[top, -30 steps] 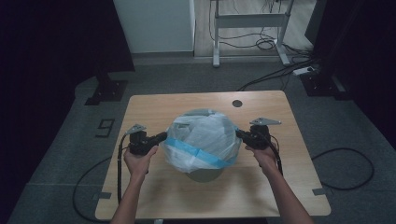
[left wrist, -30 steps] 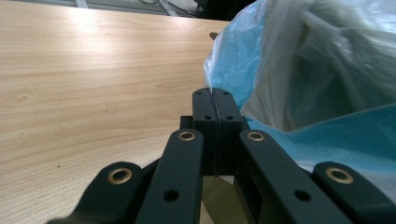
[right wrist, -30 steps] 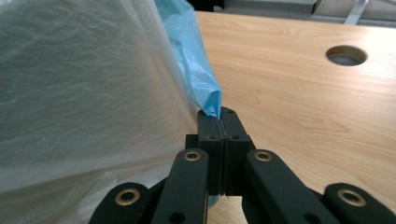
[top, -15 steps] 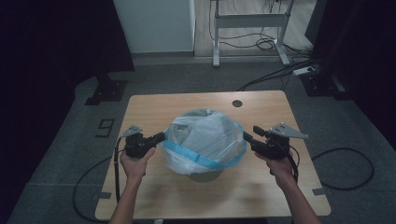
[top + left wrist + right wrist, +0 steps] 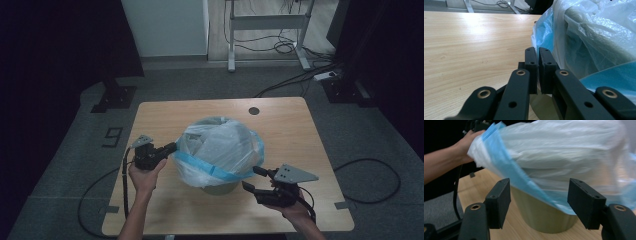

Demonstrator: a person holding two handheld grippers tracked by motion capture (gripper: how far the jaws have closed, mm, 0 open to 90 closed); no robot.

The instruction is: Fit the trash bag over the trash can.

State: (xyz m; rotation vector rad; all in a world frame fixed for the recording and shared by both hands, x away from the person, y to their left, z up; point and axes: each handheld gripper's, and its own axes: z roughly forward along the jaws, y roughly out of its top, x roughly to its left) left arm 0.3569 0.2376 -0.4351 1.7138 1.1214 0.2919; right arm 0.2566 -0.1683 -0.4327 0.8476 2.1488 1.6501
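Grey carpet and trailing cables surrounded the wooden counter [image 5: 165, 215], and at its middle stood a small bin [image 5: 220, 187] with a clear, blue-edged bag [image 5: 220, 145] draped over it. In the high view, the left gripper [image 5: 170, 148] sat right at the bag's left edge, while the right gripper [image 5: 255, 179] hung just off the bag's near right corner, apart from the plastic.

From the left gripper view, the fingers [image 5: 531, 62] were pressed together just beside the bag [image 5: 599, 45]; whether any film was pinched between them could not be told. If nothing was caught, a pull on that side would probably move only the gripper and leave the bag loose.

Seen from the right gripper view, the fingers [image 5: 499, 200] stood wide apart, with the bag's blue hem [image 5: 524, 185] and the bin [image 5: 544, 217] ahead of them and nothing between them. The bag [image 5: 564, 157] looked only partly pulled down there. Closing short of the hem would likely miss the thin plastic, and a hard tug from one side could tip the light bin or drag the bag off its rim.
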